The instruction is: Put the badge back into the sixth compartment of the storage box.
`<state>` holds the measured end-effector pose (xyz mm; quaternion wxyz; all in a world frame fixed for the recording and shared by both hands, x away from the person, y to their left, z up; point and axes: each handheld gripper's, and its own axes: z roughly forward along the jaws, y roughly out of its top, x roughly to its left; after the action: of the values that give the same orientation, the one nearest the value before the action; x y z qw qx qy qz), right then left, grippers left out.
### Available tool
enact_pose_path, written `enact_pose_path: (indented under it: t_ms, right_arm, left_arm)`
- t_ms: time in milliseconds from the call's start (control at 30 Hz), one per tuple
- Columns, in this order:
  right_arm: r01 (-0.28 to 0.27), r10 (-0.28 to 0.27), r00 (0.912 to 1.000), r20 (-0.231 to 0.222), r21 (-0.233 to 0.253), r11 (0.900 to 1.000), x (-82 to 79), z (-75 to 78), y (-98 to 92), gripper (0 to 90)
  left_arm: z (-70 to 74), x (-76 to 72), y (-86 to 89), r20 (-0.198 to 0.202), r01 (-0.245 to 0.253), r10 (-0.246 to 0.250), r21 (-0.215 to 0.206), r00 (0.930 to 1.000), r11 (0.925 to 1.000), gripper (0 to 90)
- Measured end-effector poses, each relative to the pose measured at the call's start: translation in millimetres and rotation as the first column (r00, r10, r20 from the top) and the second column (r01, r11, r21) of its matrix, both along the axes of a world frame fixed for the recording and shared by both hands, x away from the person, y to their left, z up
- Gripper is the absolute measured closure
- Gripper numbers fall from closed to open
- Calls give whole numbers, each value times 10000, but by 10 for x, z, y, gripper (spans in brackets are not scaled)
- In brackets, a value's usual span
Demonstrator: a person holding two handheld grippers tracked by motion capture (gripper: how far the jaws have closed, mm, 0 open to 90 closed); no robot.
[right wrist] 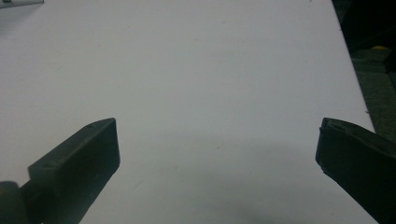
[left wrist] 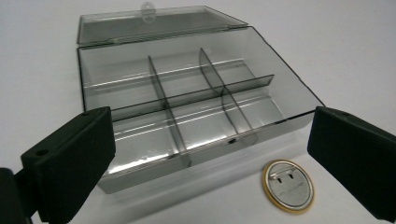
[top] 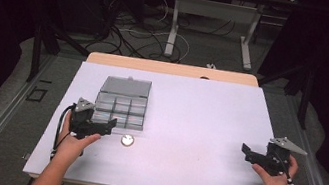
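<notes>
A clear grey compartment box (top: 121, 103) (left wrist: 196, 102) lies open on the white table (top: 190, 107), its lid folded back and its several compartments bare. A round pin badge (top: 127, 140) (left wrist: 287, 185) lies back side up just in front of the box, its metal pin showing. My left gripper (top: 107, 127) (left wrist: 210, 172) is held open near the box's front left corner, the badge just to the right of its jaws. My right gripper (top: 247, 154) (right wrist: 217, 163) is open over bare table near the right edge, nothing between its jaws.
The white table surface (right wrist: 210, 84) ends close to the right gripper, with dark floor (right wrist: 373, 60) beyond. Behind the table (top: 171, 68) stand another table's metal legs (top: 174, 23) and loose cables (top: 127, 30) on the floor.
</notes>
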<state>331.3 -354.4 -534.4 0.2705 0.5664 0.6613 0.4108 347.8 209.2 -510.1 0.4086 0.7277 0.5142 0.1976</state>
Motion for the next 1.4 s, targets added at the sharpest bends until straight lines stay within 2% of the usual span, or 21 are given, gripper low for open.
enact_pose_path:
  t_ms: [67, 133, 233, 267, 367, 467, 500, 600, 667, 700, 733, 800, 833, 867, 933, 967, 1000, 1033, 1100, 1200, 1400]
  right_arm:
    - [199, -195, 9994, 301, -121, 9997, -11, 30, 1, 0]
    - [130, -126, 9996, 233, -162, 9998, -18, 43, 1, 0]
    - [115, -102, 9991, 421, -304, 9995, -1, 28, 11, 0]
    - [19, -9, 9996, 270, -367, 9993, -3, 27, 19, 0]
    - [-17, 27, 9994, 337, -309, 9995, 5, 6, 40, 0]
    - [-133, 145, 9993, 349, -332, 9994, -3, 2, 42, 0]
    - [-40, 58, 9986, 529, -334, 9994, 2, -7, 49, 0]
    - [-201, 218, 9989, 414, -410, 9990, 10, 1, 36, 0]
    - [-100, 112, 9992, 396, -299, 9995, 15, 2, 56, 0]
    - [-203, 217, 9993, 317, -443, 9988, 16, 7, 49, 0]
    - [-249, 265, 9989, 397, -408, 9989, 25, 1, 54, 0]
    - [-109, 123, 9989, 455, -318, 9994, 36, -9, 83, 0]
    - [-347, 363, 9987, 364, -436, 9984, 40, -6, 69, 0]
    - [-267, 277, 9992, 306, -312, 9992, 42, -7, 89, 0]
    - [-310, 321, 9991, 284, -397, 9987, 46, -11, 93, 0]
    - [-394, 408, 9988, 276, -473, 9981, 55, -18, 97, 0]
    - [-394, 408, 9988, 276, -473, 9981, 55, -18, 97, 0]
    - [-415, 424, 9988, 234, -360, 9985, 55, -21, 109, 0]
    - [-397, 412, 9986, 340, -443, 9982, 63, -35, 110, 0]
    - [-539, 549, 9983, 216, -453, 9975, 62, -37, 96, 0]
    - [-522, 538, 9981, 298, -540, 9972, 67, -46, 101, 0]
  left_arm:
    - [-3, -1, -50, -7, 190, -190, 50, 9998, 9998, 15]
    - [-6, -3, -92, -14, 341, -341, 110, 9994, 9994, 15]
    - [0, -9, -143, -15, 472, -472, 143, 9989, 9988, 22]
    - [2, -10, -158, -17, 532, -532, 164, 9986, 9984, 22]
    - [0, -16, -210, -10, 616, -616, 248, 9981, 9978, 22]
    - [-6, -31, -256, -168, 674, -669, 374, 9976, 9970, 22]
    - [-11, -34, -272, -162, 689, -684, 334, 9975, 9971, 22]
    - [-26, -47, -308, -164, 655, -647, 487, 9978, 9967, 32]
    - [-28, -54, -322, -287, 712, -697, 554, 9972, 9959, 38]
    - [-34, -57, -329, -323, 746, -729, 552, 9968, 9957, 41]
    - [-44, -60, -340, -334, 723, -707, 508, 9969, 9961, 42]
    - [-56, -69, -347, -480, 771, -740, 677, 9961, 9947, 50]
    - [-56, -69, -347, -480, 771, -740, 677, 9961, 9947, 55]
    - [-58, -73, -352, -527, 807, -772, 688, 9956, 9944, 60]
    - [-64, -75, -364, -502, 836, -797, 801, 9956, 9933, 73]
    - [-70, -78, -377, -544, 824, -788, 680, 9954, 9943, 82]
    - [-68, -80, -378, -545, 839, -794, 852, 9954, 9928, 94]
    - [-85, -84, -396, -452, 733, -694, 892, 9966, 9933, 111]
    - [-83, -85, -398, -504, 775, -729, 959, 9961, 9924, 162]
    - [-102, -85, -420, -645, 848, -788, 970, 9948, 9917, 162]
    - [-147, -81, -464, -724, 899, -826, 1054, 9940, 9904, 168]
